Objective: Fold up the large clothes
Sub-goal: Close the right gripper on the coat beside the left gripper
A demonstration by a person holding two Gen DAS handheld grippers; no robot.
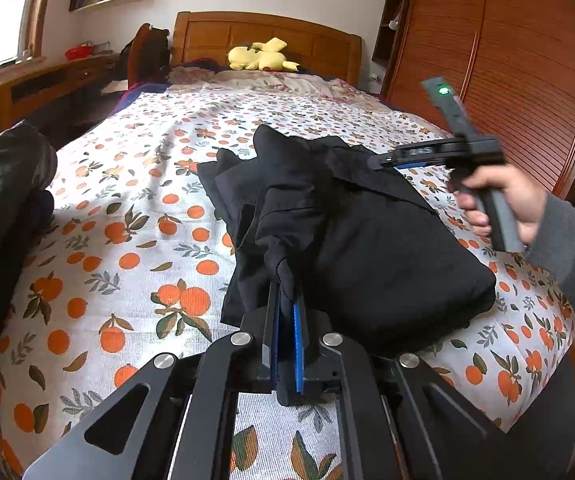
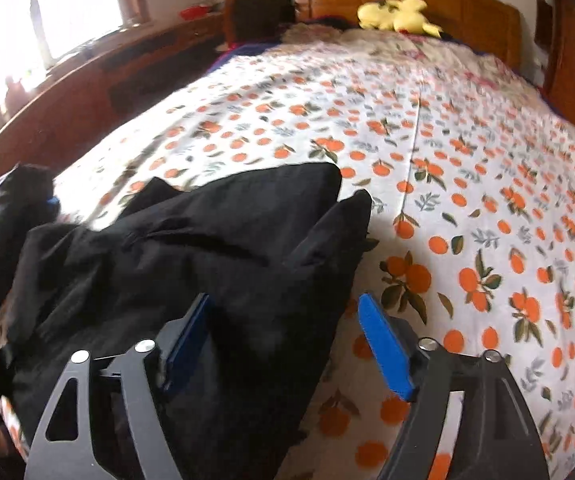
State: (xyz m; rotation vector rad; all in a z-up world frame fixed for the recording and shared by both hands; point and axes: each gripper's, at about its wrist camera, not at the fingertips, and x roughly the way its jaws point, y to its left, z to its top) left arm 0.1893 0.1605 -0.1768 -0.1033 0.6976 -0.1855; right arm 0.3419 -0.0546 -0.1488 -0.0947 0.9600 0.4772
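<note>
Lying in the middle of the frame on the orange-print bedspread, the folded black garment has one edge pinched in the left gripper, jaws nearly closed on the cloth. At lower centre of its own view, the right gripper stands wide open, gripping nothing, above the garment's right edge.

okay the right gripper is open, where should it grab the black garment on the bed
Probably the free corner of the black garment, coming from the bare bedsheet side. It sticks up as a thin ridge, while the left gripper pinches the opposite end.
</note>
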